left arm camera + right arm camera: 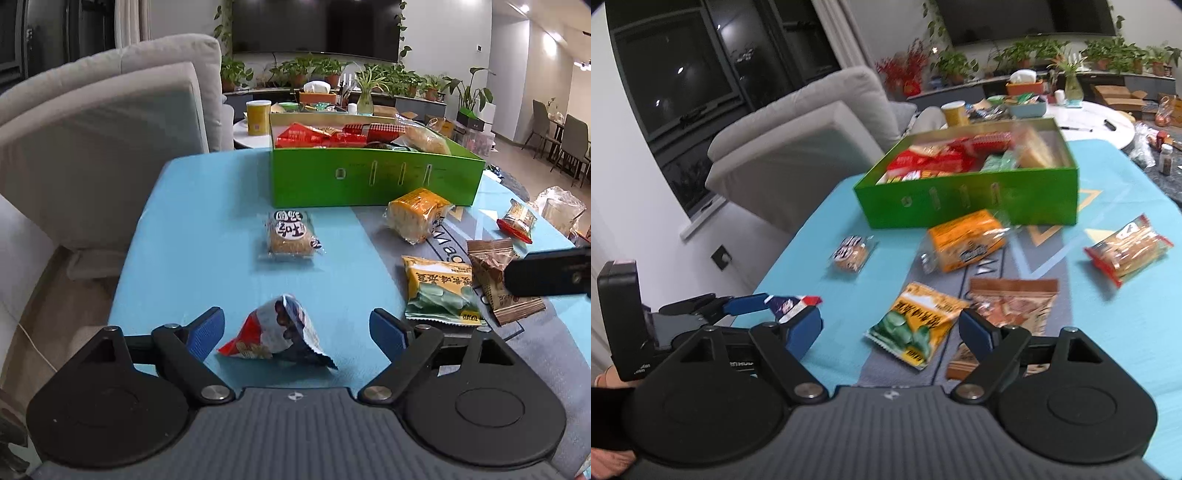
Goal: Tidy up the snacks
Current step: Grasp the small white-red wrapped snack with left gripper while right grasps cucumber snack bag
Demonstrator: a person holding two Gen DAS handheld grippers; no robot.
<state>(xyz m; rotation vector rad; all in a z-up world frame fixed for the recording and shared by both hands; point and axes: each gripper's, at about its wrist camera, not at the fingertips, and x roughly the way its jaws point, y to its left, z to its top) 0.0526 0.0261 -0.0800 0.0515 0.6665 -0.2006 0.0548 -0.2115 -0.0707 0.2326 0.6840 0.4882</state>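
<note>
The left gripper (297, 330) is held with jaws open around a crumpled snack packet (280, 332) on the table (192, 236), seemingly unpinched; right gripper (892, 330) open over loose packets, green box (369, 181) beyond.

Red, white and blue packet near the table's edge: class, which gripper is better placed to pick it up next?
Left. The packet lies between the left gripper's open jaws, untouched; the right gripper hangs over the green-and-yellow bag.
</note>
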